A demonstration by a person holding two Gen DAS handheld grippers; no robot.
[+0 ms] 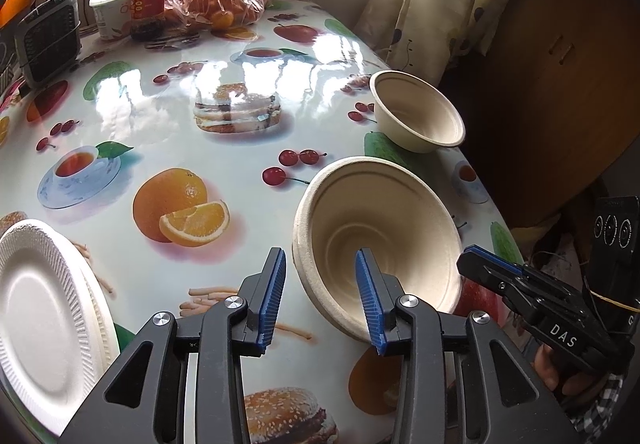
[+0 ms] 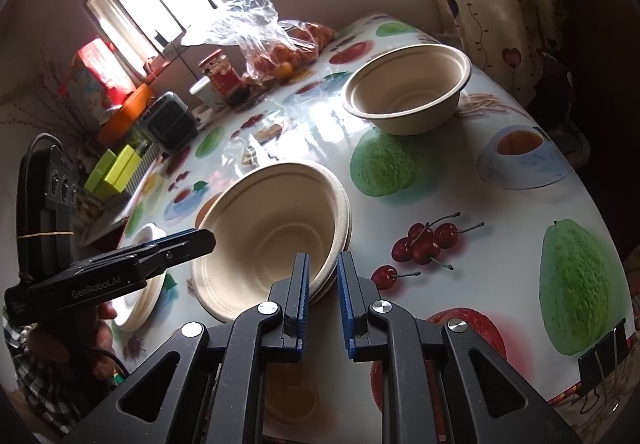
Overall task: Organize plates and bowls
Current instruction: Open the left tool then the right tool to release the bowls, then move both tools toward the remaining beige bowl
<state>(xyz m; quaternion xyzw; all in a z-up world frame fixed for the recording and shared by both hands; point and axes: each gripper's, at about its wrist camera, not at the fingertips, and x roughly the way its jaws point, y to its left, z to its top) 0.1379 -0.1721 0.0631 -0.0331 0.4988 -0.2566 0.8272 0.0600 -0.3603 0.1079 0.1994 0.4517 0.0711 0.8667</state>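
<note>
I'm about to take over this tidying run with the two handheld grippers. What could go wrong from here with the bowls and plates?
1. The nested bowls sit tilted, with the left gripper open astride the near rim and not pressing it; the bowls may slide or tip.
2. The single bowl stands close to the table edge; a nudge could knock it off.
3. The white plates overhang the near edge and could get bumped.

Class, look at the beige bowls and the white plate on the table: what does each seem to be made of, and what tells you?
Beige bowls: probably moulded plant-fibre pulp; matte, slightly grainy, thick rolled rims.
White plate: likely foam or pressed paper; dull white, fine ribbing around the rim.
</note>
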